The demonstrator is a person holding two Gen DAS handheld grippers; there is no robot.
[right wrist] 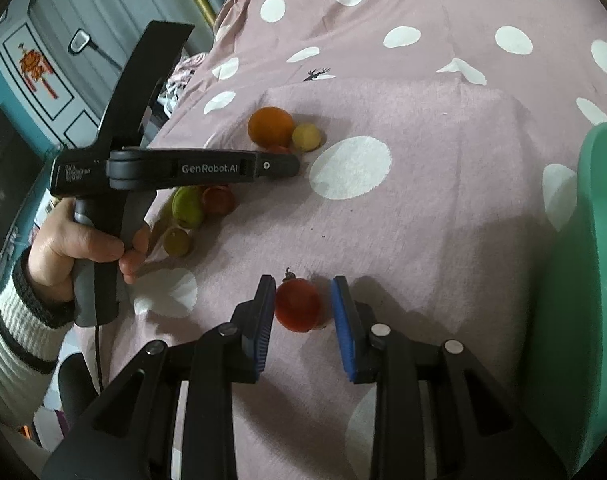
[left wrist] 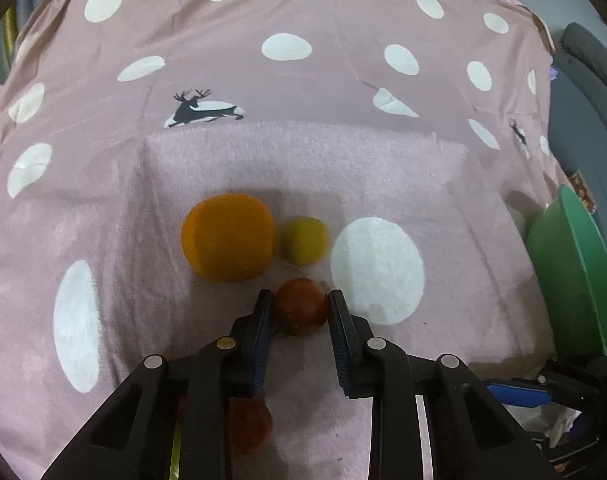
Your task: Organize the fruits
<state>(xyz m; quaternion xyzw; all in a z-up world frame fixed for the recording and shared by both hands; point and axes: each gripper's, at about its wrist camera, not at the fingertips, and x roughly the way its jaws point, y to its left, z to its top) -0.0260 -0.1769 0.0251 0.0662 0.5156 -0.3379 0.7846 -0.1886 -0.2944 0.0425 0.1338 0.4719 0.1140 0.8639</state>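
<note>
While both claws sit low over the spotted pink cloth (left wrist: 343,160), the green bowl (left wrist: 571,280) waits at the right edge, and everything else lies to its left. Left gripper (left wrist: 301,300) first: it is clenched on a red fruit (left wrist: 301,306), one dark pad pressed to each side, the fruit resting on the cloth well apart from the bowl. Just beyond that grip, farther from the bowl, sits a big orange (left wrist: 227,238) with a small yellow fruit (left wrist: 305,240) touching its bowl-side flank. Under the left claw's frame a third red fruit (left wrist: 249,426) peeks out, half hidden. Over to the right gripper (right wrist: 299,300) now: it has a second red fruit (right wrist: 297,306) between its blue pads, much nearer the bowl than the other one. The claw is closed down tight, the far-side pad touching the skin, though contact on the bowl-side pad is hard to make out in shadow. From this side the left claw shows in profile, held by a hand (right wrist: 91,248) in a striped sleeve (right wrist: 19,340), pointing towards the bowl. Below it, on the side away from the bowl, lie a green fruit (right wrist: 187,208) and a small yellowish one (right wrist: 177,242), both loose on the cloth.
</note>
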